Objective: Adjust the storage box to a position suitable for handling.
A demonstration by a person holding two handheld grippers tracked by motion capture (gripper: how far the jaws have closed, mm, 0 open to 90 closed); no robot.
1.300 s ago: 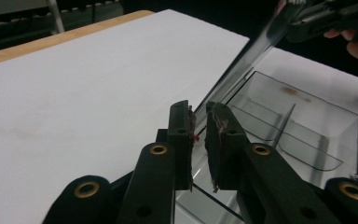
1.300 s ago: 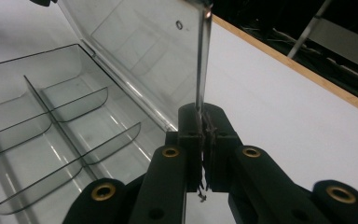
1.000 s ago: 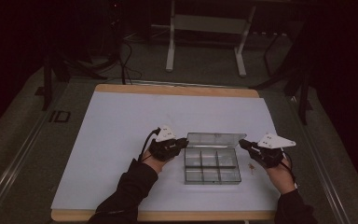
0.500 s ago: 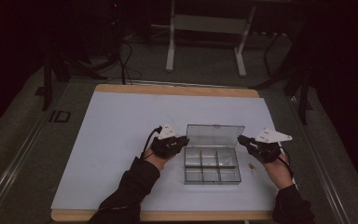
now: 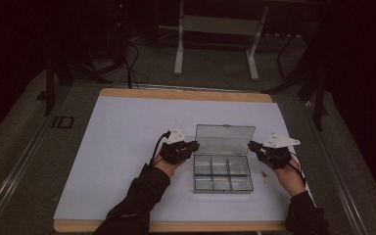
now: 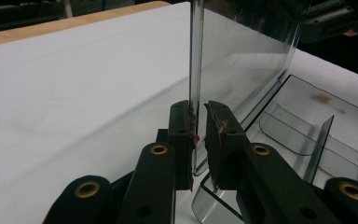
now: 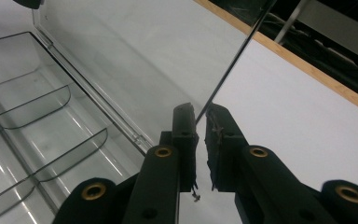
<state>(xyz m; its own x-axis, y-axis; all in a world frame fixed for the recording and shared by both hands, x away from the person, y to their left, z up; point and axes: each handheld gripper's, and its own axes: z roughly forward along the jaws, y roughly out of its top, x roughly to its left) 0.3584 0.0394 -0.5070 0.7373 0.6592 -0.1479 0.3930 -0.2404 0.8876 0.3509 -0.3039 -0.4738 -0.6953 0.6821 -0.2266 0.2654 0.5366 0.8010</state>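
From the high view we see the box (image 5: 223, 169) on the surface (image 5: 127, 147) with its lid (image 5: 225, 140) now raised; the left gripper (image 6: 197, 126) pinches the lid's edge, while the right gripper's (image 7: 200, 123) jaws, just opening, release it.

High view looks down over the tabletop (image 5: 127, 147); both gripper views sit super close, sharing the clear lid (image 6: 242, 60).

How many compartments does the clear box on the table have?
6, in the clear box: three in the far row nearest the raised lid, three in the near row toward the person. Glare blurs some dividers.
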